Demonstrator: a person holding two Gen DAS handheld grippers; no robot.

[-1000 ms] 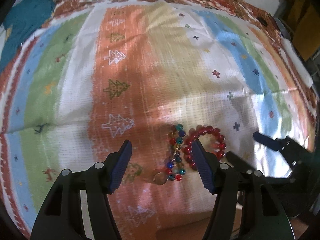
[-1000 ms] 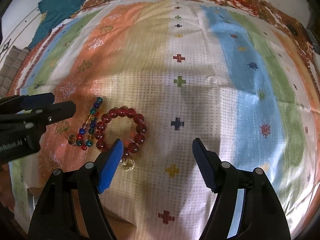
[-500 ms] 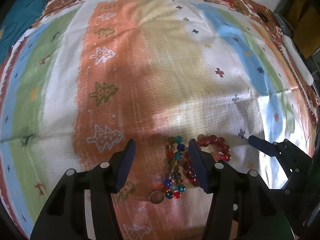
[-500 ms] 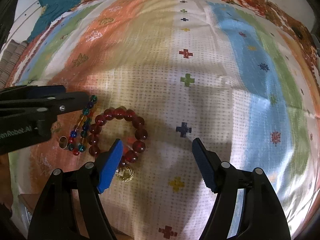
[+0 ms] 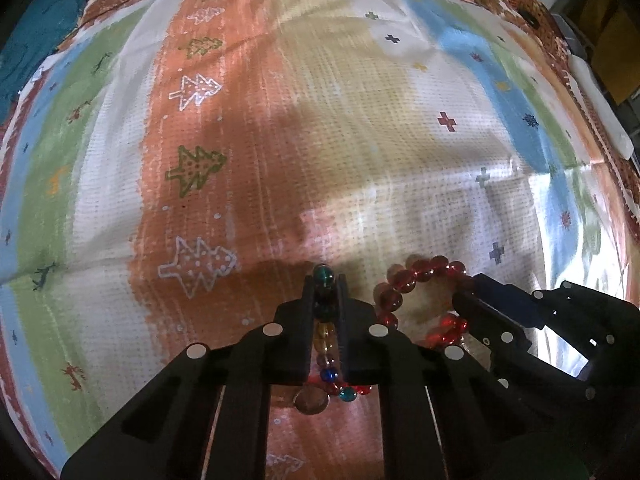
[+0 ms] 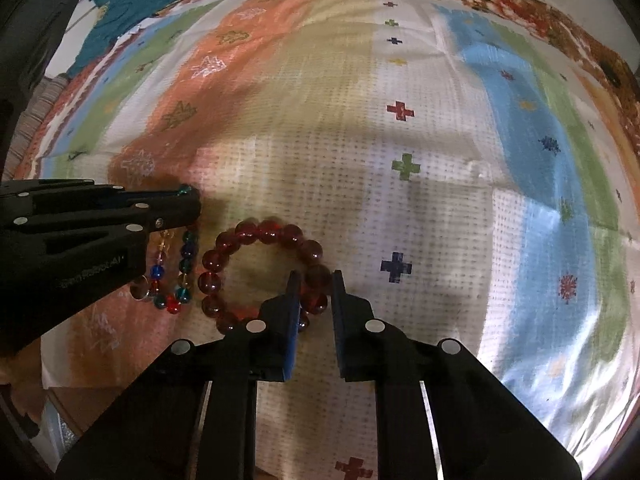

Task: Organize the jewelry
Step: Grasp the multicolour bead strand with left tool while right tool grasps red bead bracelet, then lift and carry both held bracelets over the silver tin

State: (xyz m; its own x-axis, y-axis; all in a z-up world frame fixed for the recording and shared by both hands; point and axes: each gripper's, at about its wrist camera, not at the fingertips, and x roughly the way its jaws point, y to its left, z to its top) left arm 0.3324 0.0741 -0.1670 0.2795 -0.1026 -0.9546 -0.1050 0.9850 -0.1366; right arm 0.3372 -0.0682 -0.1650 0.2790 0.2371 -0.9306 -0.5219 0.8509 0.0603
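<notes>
1. Striped, patterned cloth [image 5: 248,184] is covering the whole surface under both my claws.
2. I am pointing my left claw [image 5: 325,296] steeply down; it is pinching the multicoloured bead bracelet [image 5: 325,334], with one green bead poking out past the tips.
3. I am angling my right claw [image 6: 314,286] down just beside it, its jaws closing on a bead of the red bead bracelet [image 6: 256,236].
4. Both bracelets are lying side by side on the cloth, close but apart.
5. My claw bodies are hiding the bracelets' near parts, and a small ring [image 5: 310,402] by the coloured strand is hard to make out.
</notes>
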